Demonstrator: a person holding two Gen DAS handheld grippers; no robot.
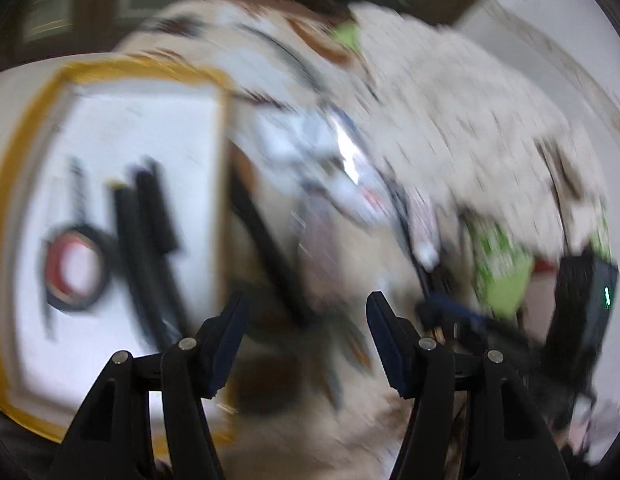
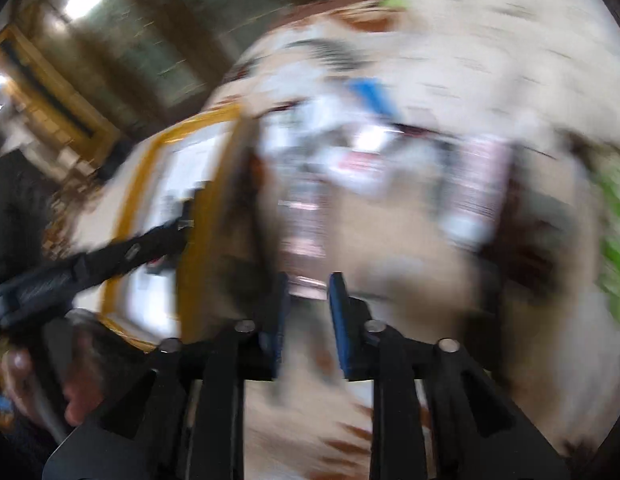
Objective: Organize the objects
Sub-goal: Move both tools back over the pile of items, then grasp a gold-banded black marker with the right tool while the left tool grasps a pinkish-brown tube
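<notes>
The tape roll [image 1: 76,270], a glossy black ring, lies inside the yellow-taped white board [image 1: 150,128] beside matte black bars [image 1: 146,240]. Right of the board, crinkly packets [image 1: 321,152] pile up. The left hand-held gripper [image 1: 306,312] gapes wide and empty; the right hand-held gripper [image 2: 308,312] stands narrowly parted, empty. Such blur risks a misjudged grab.

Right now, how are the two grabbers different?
The left gripper has its jaws spread wide, while the right gripper has its jaws much closer together, though apart. The left gripper sits beside the white yellow-edged tray holding a tape roll; the right gripper points at the blurry pile of packets. Both have black arms with blue pads, and neither holds anything.
</notes>
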